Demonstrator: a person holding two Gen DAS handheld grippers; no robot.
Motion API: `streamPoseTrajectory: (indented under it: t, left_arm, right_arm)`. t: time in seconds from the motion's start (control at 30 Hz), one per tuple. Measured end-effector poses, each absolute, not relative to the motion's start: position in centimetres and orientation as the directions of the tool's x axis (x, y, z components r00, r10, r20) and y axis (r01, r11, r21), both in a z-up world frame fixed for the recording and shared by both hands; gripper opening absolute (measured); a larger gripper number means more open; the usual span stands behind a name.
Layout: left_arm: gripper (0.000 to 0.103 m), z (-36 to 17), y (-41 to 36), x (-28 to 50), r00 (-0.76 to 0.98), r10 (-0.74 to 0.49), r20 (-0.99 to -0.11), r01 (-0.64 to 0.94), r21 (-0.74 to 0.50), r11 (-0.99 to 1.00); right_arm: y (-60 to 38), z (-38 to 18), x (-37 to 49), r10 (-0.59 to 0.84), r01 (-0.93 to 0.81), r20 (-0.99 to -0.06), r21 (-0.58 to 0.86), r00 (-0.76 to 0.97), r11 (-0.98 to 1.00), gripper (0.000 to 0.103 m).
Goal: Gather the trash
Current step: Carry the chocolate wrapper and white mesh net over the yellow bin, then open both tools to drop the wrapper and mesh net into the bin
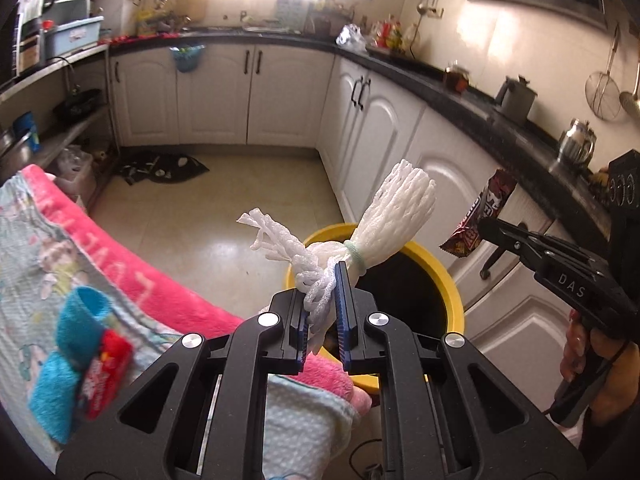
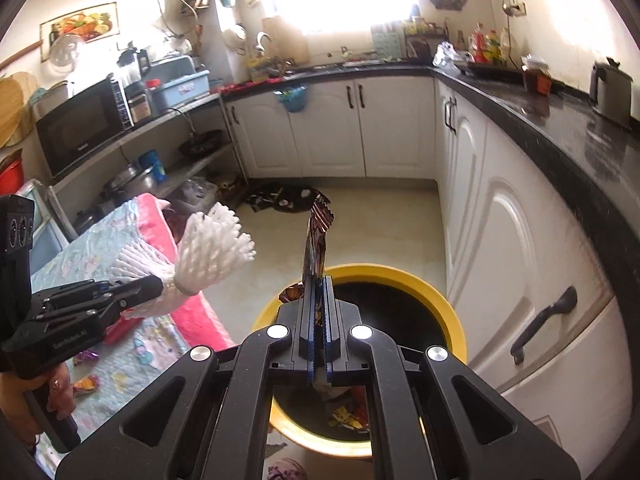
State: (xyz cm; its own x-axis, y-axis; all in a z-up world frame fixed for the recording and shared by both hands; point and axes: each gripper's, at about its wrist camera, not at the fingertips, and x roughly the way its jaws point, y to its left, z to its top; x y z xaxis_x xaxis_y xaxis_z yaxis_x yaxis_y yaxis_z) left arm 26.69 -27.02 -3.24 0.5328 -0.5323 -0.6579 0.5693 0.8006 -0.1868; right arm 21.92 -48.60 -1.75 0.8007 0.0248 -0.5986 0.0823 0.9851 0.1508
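My left gripper point(image 1: 322, 280) is shut on a white foam fruit net point(image 1: 384, 216) tied with a pale green band, and holds it over the near rim of a yellow bin point(image 1: 450, 280). The same net point(image 2: 212, 248) shows at the left of the right wrist view, beside the left gripper point(image 2: 150, 286). My right gripper point(image 2: 318, 284) is shut on a dark brown snack wrapper point(image 2: 318, 236) that stands upright above the yellow bin point(image 2: 424, 284). From the left wrist view the right gripper point(image 1: 486, 226) and its wrapper point(image 1: 480, 216) hang just right of the bin. Colourful wrappers point(image 2: 348, 416) lie inside the bin.
A table under a blue and pink cloth point(image 1: 108, 240) stands left of the bin, with a blue roll point(image 1: 76, 324), a red packet point(image 1: 106, 376) and small wrappers point(image 2: 86, 384) on it. White cabinets point(image 2: 508, 240) with a black counter run along the right. Dark litter point(image 1: 160, 168) lies on the floor.
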Motion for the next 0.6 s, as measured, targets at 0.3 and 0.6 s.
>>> streamPoseTrajectory:
  t: [0.3,0.6]
  left_arm:
    - [0.008,-6.9,-30.3,28.2,0.458,-0.531,-0.713,0.598,-0.194,0.777]
    - [0.008,-9.4,-31.7,29.1,0.411,-0.519,-0.749,0.605,-0.202,0.770]
  right_arm:
    - [-50.9,-5.1,22.9,-0.006,0.144,-0.663,0.154,0.749,0.978,0.004]
    - [-52.1,-7.9,23.4,-0.001,0.175,-0.713,0.170,0.701,0.970,0.005]
